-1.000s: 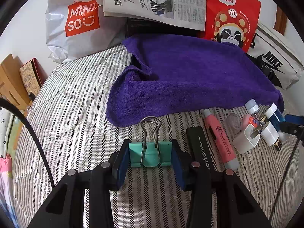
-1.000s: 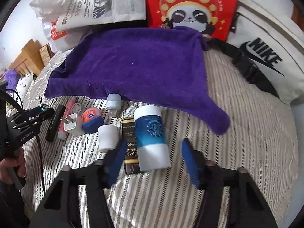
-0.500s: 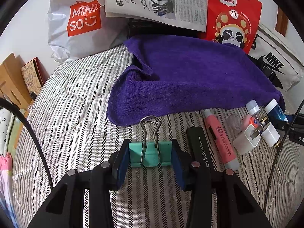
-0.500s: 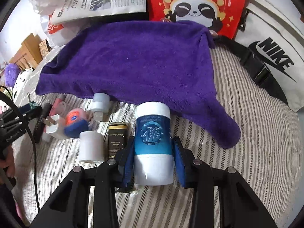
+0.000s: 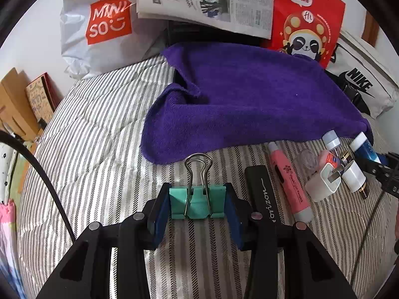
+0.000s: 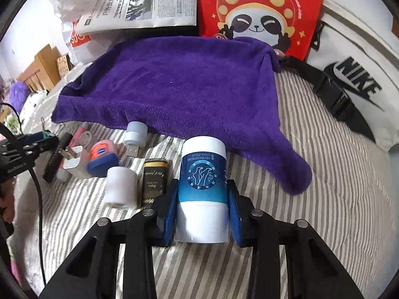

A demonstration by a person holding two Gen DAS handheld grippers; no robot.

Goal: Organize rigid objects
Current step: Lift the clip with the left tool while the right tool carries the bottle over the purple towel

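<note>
My left gripper point(image 5: 198, 203) is shut on a teal binder clip point(image 5: 197, 203) with wire handles, held just above the striped bed. My right gripper point(image 6: 203, 200) is shut on a blue-and-white cylinder bottle point(image 6: 203, 186), lifted off the bed. On the bed lie a black case point(image 5: 264, 194), a pink pen point(image 5: 289, 182), a white charger plug point(image 5: 324, 180), a small lip-balm tin point(image 6: 102, 158), a white cap point(image 6: 121, 186), a black-gold tube point(image 6: 153, 183) and a small USB light point(image 6: 134, 138). A purple towel point(image 6: 179, 84) lies spread behind them.
A MINISO bag point(image 5: 99, 25), a newspaper point(image 5: 207, 2), a red panda bag point(image 6: 256, 12) and a white Nike bag point(image 6: 354, 74) line the back. Wooden furniture and books point(image 5: 22, 99) stand at the left bed edge. A black cable point(image 5: 47, 182) crosses the left.
My right gripper closed on the blue-and-white bottle and lifted it slightly toward the towel. My left gripper kept hold of the clip and barely moved.
</note>
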